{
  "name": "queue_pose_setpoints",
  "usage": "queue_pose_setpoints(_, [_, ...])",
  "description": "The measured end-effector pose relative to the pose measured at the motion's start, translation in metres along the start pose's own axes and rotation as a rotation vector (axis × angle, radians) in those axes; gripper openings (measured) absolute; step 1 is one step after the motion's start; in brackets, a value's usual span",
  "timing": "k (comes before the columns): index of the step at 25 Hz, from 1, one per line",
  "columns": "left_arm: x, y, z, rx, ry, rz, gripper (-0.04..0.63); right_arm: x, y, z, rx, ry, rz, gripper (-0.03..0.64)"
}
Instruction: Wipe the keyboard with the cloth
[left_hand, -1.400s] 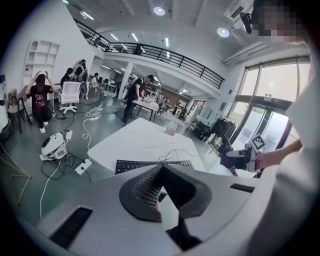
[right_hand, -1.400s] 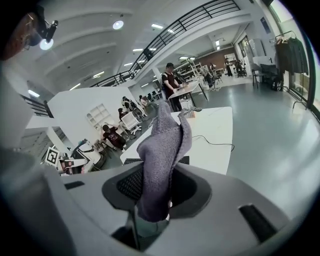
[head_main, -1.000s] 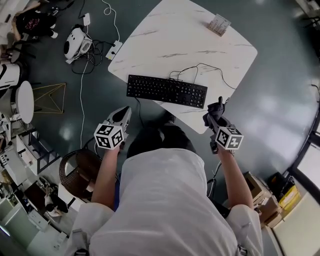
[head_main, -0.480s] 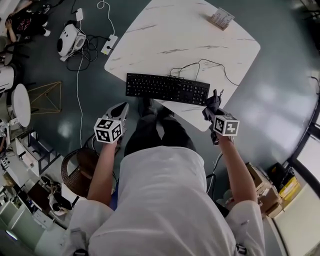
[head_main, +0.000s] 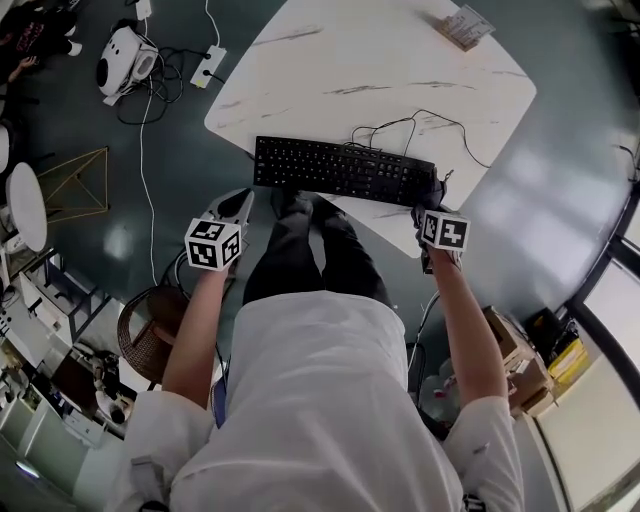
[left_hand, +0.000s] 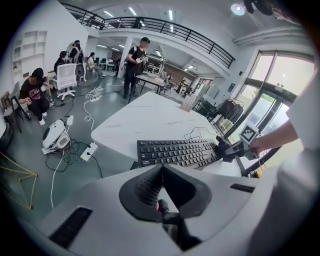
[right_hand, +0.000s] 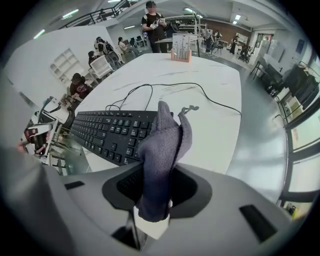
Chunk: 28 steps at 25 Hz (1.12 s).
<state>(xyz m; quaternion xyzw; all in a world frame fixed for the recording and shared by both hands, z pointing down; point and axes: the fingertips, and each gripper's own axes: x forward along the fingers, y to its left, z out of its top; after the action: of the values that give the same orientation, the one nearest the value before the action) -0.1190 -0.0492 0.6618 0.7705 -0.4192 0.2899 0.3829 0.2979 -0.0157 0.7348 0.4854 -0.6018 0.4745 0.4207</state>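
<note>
Grey-violet cloth stands bunched and upright out of the right gripper, whose jaws are clamped on its lower end; its free tip rises in front of the right-hand keys of the black keyboard. A second ago this gripper hung off the near edge of the white marble-patterned table, short of the keys; it has since come forward, so that in the head view the cloth sits at the keyboard's right end; whether the fabric already presses on the keys I cannot tell. The left gripper has hardly shifted; it hovers low off the table's edge, near the keyboard's left end, its jaws brought together with nothing between them. The person's legs have also drawn closer to the table. I judge the approach to be nearly over and the wipe itself not yet begun; the next move probably calls for lowering the cloth onto the keys and sweeping leftward; the loose cable behind the keyboard could snag.
</note>
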Motion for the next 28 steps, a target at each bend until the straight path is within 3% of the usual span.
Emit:
queue_pose_setpoints(10, [0.011,0.029,-0.017,-0.043,0.008,-0.018,0.014,0.014,0.032,0.005,-0.052,0.107,-0.112,0.133])
queue_pose_setpoints(15, [0.014,0.037,-0.027,-0.054,0.021,-0.035,0.014,0.023,0.078,0.013,-0.060,0.145,-0.073,0.135])
queue_pose_setpoints(20, [0.024,0.048,-0.037,-0.063,0.048,-0.061,0.015,0.036,0.129,0.022,-0.134,0.177,-0.056,0.137])
queue_pose_setpoints(24, [0.038,0.052,-0.041,-0.044,0.073,-0.093,0.015,0.041,0.165,0.031,-0.118,0.185,-0.007,0.138])
queue_pose_setpoints(28, [0.053,0.058,-0.046,-0.026,0.103,-0.111,0.015,0.049,0.209,0.037,-0.166,0.194,0.059,0.138])
